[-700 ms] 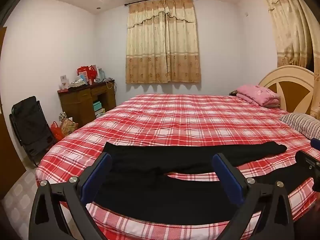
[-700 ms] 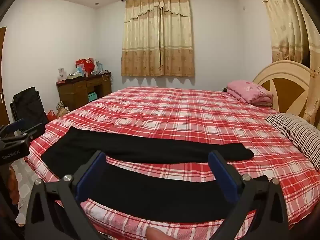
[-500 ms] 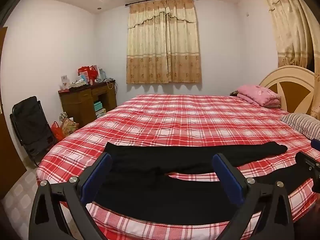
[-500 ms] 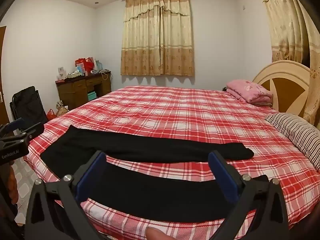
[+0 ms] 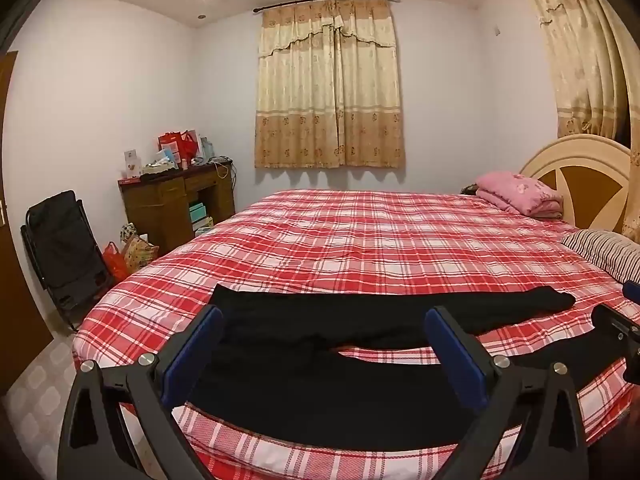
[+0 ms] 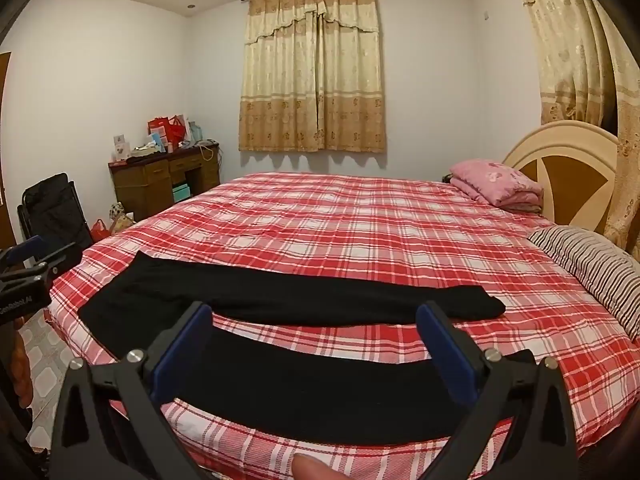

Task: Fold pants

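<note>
Black pants [image 6: 280,304] on red/white plaid bedspread [image 6: 360,224], pink blanket [image 6: 496,186], b&w striped pillow [image 6: 592,260], beige floral curtains [image 6: 312,72], blue gripper pads [image 6: 180,348].

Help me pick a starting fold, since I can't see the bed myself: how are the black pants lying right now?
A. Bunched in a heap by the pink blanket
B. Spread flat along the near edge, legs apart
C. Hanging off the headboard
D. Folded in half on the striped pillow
B: the black pants lie flat on the plaid bed cover near its front edge, with red plaid showing between the two legs.
</note>
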Tool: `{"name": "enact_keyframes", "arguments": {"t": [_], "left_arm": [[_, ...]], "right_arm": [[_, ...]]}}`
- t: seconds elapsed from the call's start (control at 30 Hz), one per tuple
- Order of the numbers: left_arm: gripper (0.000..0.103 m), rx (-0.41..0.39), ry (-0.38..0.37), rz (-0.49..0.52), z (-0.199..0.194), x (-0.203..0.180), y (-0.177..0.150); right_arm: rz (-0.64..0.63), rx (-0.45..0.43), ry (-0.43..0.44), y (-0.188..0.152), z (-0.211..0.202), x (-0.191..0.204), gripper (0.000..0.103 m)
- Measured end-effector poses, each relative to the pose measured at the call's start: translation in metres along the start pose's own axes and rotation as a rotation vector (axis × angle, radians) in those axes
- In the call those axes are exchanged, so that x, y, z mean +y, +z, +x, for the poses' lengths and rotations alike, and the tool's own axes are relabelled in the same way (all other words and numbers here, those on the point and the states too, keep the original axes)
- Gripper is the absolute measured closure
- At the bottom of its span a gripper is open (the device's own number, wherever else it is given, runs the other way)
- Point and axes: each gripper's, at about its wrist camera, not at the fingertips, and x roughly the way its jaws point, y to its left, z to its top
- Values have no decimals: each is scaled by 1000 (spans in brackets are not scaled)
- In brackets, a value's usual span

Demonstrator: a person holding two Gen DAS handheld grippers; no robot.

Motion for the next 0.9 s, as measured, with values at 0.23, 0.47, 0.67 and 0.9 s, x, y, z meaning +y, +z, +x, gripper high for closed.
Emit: {"name": "enact_keyframes", "arguments": {"t": [0.23, 0.47, 0.67, 0.9], "left_arm": [[1, 4, 4, 1, 2, 1, -1], [1, 5, 7, 0, 3, 3, -1], [1, 7, 7, 2, 2, 3, -1], [1, 11, 9, 5, 1, 2, -2]], "right_arm": [[1, 0, 0, 0, -1, -2, 0], [1, 3, -4, -1, 0, -1, 0], [-1, 4, -4, -2, 0, -1, 0], [0, 6, -4, -3, 1, -3, 0]]}}
